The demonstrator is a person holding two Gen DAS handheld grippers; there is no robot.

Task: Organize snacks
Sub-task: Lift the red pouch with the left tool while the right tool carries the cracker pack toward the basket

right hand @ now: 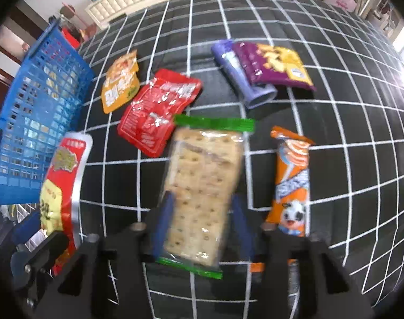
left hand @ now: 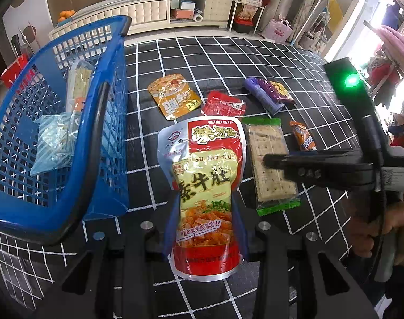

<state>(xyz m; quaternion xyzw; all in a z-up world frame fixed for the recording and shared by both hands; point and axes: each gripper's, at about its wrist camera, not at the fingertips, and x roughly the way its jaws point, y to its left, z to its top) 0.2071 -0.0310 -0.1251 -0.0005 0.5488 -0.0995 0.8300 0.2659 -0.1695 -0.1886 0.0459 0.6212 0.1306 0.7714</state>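
Left gripper (left hand: 206, 212) clamps a glossy red-and-yellow foil snack pouch (left hand: 204, 186), blue plastic mesh basket (left hand: 55, 122) to its left. Right gripper (right hand: 200, 220) clamps clear green-edged cracker pack (right hand: 202, 186), low over the table (right hand: 335, 159).

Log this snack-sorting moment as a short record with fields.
surface: black grid-pattern cloth
basket: blue basket at left, some packets already inside
left gripper: shut on red-and-yellow pouch
right gripper: fingers either side of cracker pack, grip unclear
loose on cloth: orange-yellow pouch, red packet, purple packet, orange bar
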